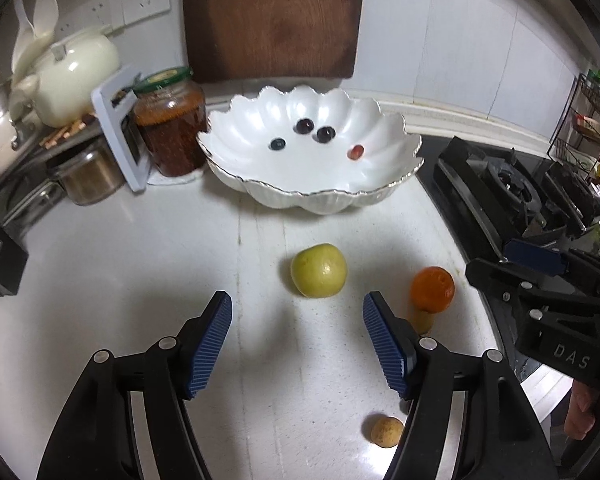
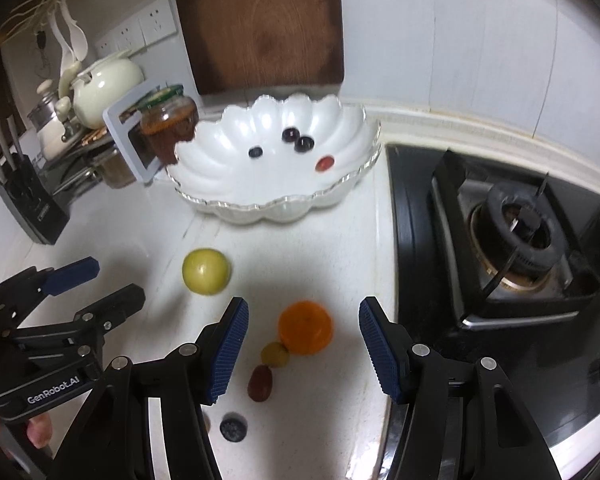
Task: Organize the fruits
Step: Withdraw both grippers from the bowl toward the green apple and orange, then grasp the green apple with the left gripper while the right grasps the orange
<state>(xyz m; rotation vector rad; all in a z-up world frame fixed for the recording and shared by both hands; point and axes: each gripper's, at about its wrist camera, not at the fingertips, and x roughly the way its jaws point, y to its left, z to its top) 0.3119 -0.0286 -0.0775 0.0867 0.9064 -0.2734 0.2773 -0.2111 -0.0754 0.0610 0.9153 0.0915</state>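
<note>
A white scalloped bowl (image 1: pixel 312 196) (image 2: pixel 272 210) holds several small dark berries and a red one (image 1: pixel 356 152). On the counter lie a green apple (image 1: pixel 319 271) (image 2: pixel 206 271), an orange (image 1: pixel 433 289) (image 2: pixel 306 327), a small green fruit (image 2: pixel 275 354), a red grape (image 2: pixel 260 383), a blueberry (image 2: pixel 233 429) and a tan round fruit (image 1: pixel 387 431). My left gripper (image 1: pixel 296 312) is open, its jaws just short of the apple. My right gripper (image 2: pixel 303 316) is open, with the orange lying between its blue pads (image 2: pixel 228 352) and apart from both.
A gas hob (image 2: pixel 516 240) (image 1: pixel 512 196) fills the right side. A dark wooden board (image 1: pixel 272 16) leans on the back wall. At the left stand a sauce jar (image 1: pixel 170 128), a cream teapot (image 1: pixel 76 80), a knife block (image 2: pixel 28 200) and a rack of pots.
</note>
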